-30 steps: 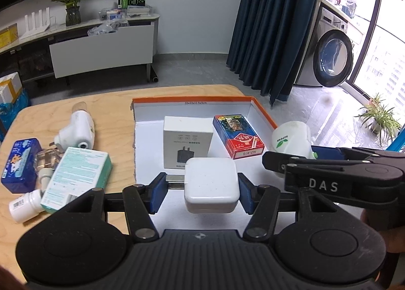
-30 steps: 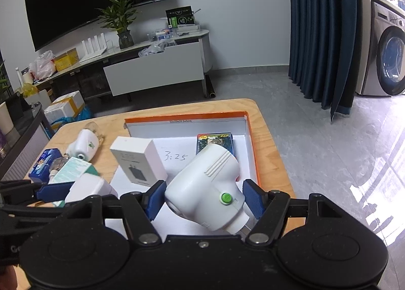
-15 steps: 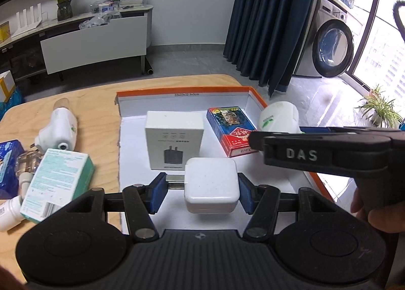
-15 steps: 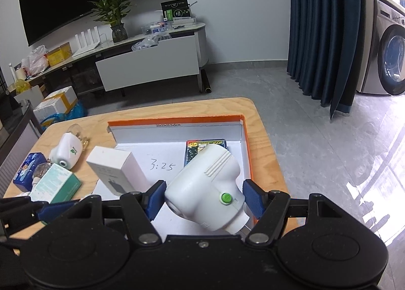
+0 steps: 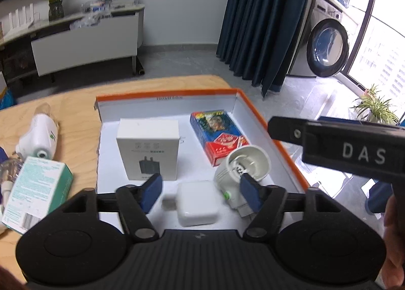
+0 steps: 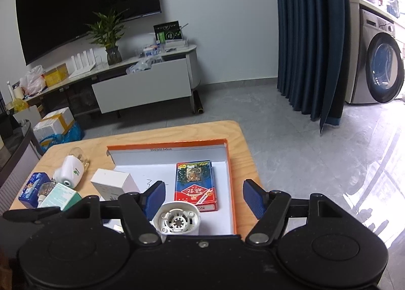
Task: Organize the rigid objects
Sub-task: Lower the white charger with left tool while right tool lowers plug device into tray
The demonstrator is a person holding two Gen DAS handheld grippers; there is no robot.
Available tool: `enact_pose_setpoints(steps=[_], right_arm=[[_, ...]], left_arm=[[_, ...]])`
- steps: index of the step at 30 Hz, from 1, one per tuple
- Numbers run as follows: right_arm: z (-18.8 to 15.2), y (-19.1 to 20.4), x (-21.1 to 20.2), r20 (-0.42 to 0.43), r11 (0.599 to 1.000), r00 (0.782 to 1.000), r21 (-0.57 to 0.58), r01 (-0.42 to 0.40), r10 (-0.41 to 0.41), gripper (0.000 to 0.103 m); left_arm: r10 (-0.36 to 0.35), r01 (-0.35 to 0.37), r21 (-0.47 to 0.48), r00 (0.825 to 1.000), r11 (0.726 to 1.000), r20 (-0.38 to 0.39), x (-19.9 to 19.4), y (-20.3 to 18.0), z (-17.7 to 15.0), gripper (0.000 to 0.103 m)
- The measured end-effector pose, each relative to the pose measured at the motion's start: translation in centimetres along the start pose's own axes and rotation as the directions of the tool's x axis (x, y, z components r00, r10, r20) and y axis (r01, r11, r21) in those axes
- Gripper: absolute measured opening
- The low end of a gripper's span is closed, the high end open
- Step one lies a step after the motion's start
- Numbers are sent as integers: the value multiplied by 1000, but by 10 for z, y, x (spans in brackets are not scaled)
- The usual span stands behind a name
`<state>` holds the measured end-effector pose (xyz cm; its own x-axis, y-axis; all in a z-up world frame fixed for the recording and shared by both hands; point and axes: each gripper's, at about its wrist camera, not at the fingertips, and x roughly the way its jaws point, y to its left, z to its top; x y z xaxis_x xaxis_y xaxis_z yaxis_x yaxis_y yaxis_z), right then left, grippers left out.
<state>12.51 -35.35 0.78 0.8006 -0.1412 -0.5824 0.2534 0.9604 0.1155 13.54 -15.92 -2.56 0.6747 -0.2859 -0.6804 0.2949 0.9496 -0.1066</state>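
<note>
The wooden tabletop (image 6: 243, 143) carries an open box (image 5: 286, 148) with orange edges and a white inside. Everything here is placed by that box.

The left hand-held gripper (image 5: 200, 192) hangs over the near end of the box. Its two blue pads are spread wide apart and hold nothing. The right hand-held gripper (image 6: 203, 195) also hangs over the near end of the box. Its blue pads are spread wide too, and nothing is between them.

Inside the box, on the left side, lies a white carton (image 5: 148, 149) with a plug picture on it. On the right side of the box lies a blue and red card pack (image 5: 219, 140), close to the right wall. Just in front of the card pack, at the near right of the box, sits a round white plug thing (image 5: 240, 173) with a small green button. Its open end faces up. Right beside it, at the near middle of the box, lies a small white charger block (image 5: 197, 202). It sits on the box floor below the left pads, not touching them.

Outside the box, on its left, a green and white carton (image 5: 35, 191) lies on the tabletop. Farther back on that side lies a white night light (image 5: 38, 138).
</note>
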Motion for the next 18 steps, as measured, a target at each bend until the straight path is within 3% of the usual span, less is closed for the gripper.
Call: enact_pose_setpoints(steps=[12,18], right_arm=[[-18,12,-38,14,1000,1000,21,12,-12,84],[-34,39,-49,-13,999,999,-1,-38,38,84]], left_arm=[[114,-112,-48,993,993,37,-59,21,-11,85],[162,-157,-100,986,983,41,-87,45,-25,86]])
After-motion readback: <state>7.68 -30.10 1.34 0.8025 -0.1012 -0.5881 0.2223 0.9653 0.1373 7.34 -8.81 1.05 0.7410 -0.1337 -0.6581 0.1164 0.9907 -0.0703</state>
